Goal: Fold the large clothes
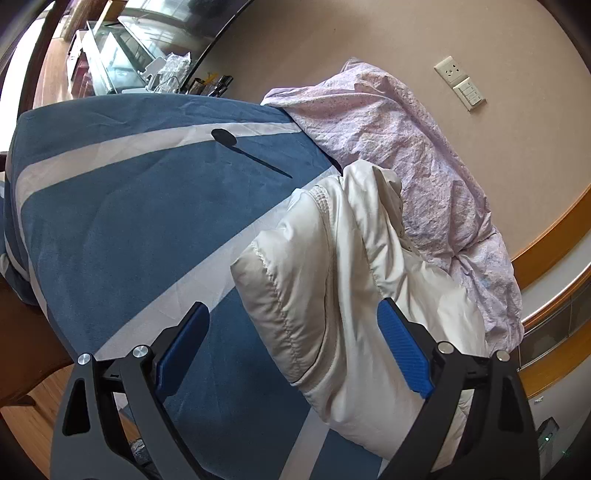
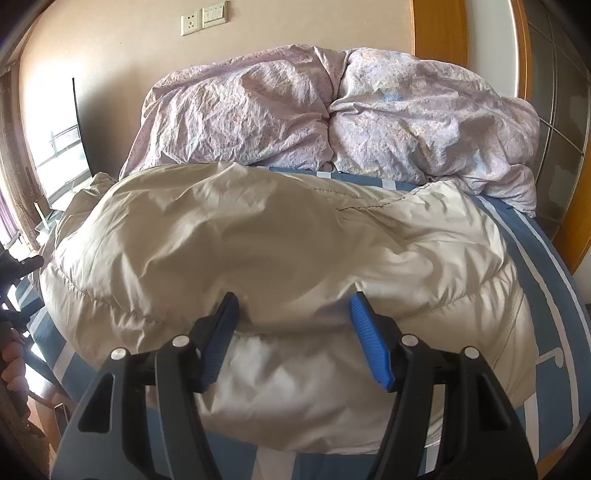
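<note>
Cream jacket [image 2: 258, 236], blue white-striped bedsheet [image 1: 122, 221]

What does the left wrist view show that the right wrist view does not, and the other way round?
Only the left wrist view shows the cluttered glass counter beyond the bed and a dark, long-handled shadow on the bedsheet. Only the right wrist view shows the white puffer jacket spread out whole, a wooden door frame, and the person's hand at the left edge. Both show the jacket, the striped blue sheet, the crumpled lilac duvet, a wall socket, and an open gripper: left, right.
</note>
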Demonstrator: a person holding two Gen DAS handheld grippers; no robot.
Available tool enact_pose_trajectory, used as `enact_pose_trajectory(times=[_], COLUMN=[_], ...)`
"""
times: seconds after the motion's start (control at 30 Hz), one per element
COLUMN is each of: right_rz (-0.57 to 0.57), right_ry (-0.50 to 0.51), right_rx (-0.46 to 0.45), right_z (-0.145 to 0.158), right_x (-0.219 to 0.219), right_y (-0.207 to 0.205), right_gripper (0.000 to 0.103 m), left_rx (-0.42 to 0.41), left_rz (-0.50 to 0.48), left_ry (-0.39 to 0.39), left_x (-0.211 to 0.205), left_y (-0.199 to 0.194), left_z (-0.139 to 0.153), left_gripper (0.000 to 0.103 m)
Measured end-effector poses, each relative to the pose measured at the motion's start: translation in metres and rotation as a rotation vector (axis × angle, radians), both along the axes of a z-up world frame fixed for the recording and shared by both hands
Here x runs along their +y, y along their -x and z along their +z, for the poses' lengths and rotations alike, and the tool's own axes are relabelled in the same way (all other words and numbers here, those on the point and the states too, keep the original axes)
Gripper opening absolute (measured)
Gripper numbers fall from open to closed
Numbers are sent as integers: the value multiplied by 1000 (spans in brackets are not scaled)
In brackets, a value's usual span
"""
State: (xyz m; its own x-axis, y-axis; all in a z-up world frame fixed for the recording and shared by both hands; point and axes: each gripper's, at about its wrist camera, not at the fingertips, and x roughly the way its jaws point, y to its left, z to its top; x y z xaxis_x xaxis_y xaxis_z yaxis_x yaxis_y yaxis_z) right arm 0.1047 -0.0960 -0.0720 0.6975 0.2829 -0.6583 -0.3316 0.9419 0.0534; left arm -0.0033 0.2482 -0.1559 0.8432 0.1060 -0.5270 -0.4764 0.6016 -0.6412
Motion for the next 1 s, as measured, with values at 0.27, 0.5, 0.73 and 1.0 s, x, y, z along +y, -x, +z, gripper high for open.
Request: enact_pose_trajectory(times=[0.27,0.5,0.73,1.0], right_rz=[-32,-17,-11,-11], right_ry=[7,25,70,56], right_rx=[19,63,97,98], right_z=[-14,-28,-45,-49], right_x=[-2,16,24,22], right_y=[-3,-7,-18,-17], right_gripper=[64,63,63,63], left_rx=[2,-6,-24,-45], left_rz=[-16,-31,-24,-28], left_ry=[46,68,79,66], left_x=[0,-2,-1,-1], left_y=[-13,-22,-28,-29], left_z=[-7,-8,-2,4], left_gripper=[88,79,71,48])
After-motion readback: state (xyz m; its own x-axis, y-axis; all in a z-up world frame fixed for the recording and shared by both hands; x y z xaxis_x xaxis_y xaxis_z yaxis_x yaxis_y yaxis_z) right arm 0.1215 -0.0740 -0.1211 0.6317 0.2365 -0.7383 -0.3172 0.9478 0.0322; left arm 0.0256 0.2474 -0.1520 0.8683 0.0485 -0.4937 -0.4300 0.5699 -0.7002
